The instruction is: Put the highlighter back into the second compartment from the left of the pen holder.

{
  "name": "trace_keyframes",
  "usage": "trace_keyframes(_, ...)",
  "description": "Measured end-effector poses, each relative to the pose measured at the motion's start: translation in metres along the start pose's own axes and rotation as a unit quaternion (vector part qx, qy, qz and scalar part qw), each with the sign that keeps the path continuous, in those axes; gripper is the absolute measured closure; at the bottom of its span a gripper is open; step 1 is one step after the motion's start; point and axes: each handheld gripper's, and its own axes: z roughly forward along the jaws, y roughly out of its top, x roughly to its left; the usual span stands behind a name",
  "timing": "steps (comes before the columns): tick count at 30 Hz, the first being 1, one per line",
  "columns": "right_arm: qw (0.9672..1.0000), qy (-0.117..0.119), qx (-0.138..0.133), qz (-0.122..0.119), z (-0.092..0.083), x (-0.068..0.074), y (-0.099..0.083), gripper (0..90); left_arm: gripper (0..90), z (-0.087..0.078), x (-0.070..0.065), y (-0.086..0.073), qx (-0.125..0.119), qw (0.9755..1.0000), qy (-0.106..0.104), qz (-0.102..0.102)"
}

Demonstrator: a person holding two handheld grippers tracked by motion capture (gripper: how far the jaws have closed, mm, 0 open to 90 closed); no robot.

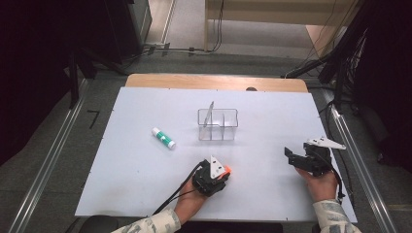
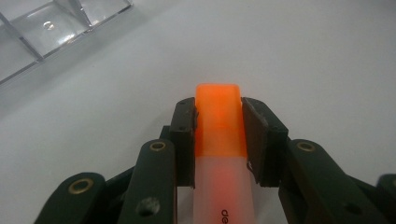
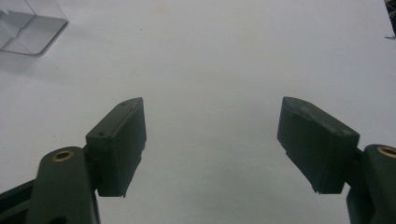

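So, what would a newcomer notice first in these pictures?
Probably the orange highlighter, clamped between the left gripper jaws near the table's front edge. Next, the clear divided box at the centre, with a green-capped glue stick lying to its left. The right gripper hovers open and empty.

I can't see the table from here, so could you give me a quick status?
Left gripper shut on orange highlighter, low at table. Right gripper open, holds nothing. Clear organizer ahead, path open; glue stick off to the side.
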Motion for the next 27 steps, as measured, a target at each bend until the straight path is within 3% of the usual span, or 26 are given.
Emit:
trace_keyframes(14,1.0000,0.000,0.000,-0.001,0.000,0.000,0.000,22.3,67.5,-0.007,0.005,0.005,-0.014,0.9998,-0.005,-0.010)
trace_keyframes(27,1.0000,0.000,0.001,0.000,0.000,0.000,0.000,22.3,67.5,-0.018,0.018,0.016,-0.040,0.9983,-0.005,-0.041)
